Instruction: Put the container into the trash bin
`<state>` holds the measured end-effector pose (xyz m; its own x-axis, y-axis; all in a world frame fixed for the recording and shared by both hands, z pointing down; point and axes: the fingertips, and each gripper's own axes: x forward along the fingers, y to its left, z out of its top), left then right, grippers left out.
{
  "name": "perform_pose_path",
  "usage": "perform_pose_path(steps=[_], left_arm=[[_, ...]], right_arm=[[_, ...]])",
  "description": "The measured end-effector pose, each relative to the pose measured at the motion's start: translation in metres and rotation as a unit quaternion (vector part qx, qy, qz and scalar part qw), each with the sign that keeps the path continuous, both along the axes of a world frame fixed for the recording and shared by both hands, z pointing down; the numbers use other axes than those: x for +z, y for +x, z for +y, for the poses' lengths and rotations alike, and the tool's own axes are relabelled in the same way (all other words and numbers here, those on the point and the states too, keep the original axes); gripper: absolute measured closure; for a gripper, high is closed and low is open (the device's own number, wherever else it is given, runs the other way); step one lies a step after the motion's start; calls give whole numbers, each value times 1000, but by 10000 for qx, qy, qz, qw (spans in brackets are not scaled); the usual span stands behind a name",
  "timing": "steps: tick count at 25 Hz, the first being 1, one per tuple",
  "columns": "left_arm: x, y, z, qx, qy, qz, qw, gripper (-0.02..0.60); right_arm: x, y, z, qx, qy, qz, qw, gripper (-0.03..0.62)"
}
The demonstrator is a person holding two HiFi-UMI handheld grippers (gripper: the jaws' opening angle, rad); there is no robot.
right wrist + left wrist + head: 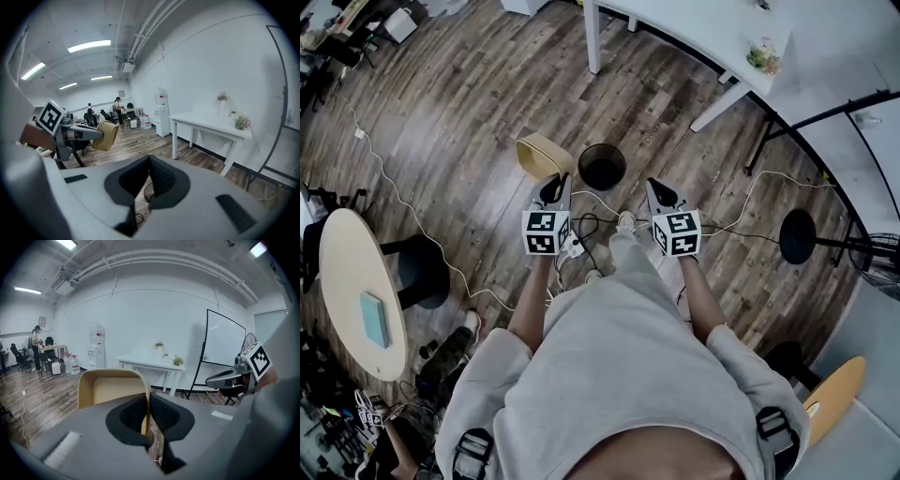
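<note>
Just left of the round black mesh trash bin (602,167), the tan rounded-square container (542,153), probably light and stiff, hangs pinched by one thin side wall in the left gripper (555,187), while the right gripper (664,194) is clenched on nothing.

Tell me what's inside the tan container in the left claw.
The tan rectangular container shows only bare tan walls, nothing visible inside. Its lower part is covered by the left claw.

The tan container (542,153), rectangular with rounded corners, is empty and lies tilted, with one wall pinched by the left gripper (557,180). The round black trash bin (602,167) stands upright and open just beside it.
</note>
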<state>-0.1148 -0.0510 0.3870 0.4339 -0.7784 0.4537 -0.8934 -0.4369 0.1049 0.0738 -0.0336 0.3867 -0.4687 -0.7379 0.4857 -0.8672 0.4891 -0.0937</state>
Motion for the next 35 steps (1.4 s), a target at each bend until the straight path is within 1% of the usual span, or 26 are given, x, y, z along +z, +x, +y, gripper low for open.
perform_pose_path(steps=[6, 12, 19, 27, 35], left_arm=[[-2, 13, -39, -221, -44, -111, 9997, 549], [-2, 21, -74, -436, -120, -169, 9988, 549], [1, 30, -106, -574, -146, -241, 9980, 549], [8, 39, -123, -565, -245, -326, 9976, 549], [22, 36, -121, -609, -383, -349, 9968, 549]], right_arm=[[1, 14, -52, -207, -35, -93, 9997, 580], [1, 24, -93, -388, -69, -163, 9991, 580], [3, 36, -131, -529, -59, -220, 9983, 580], [13, 36, -149, -719, -174, -239, 9970, 580], [29, 29, -145, -891, -350, -215, 9952, 580]])
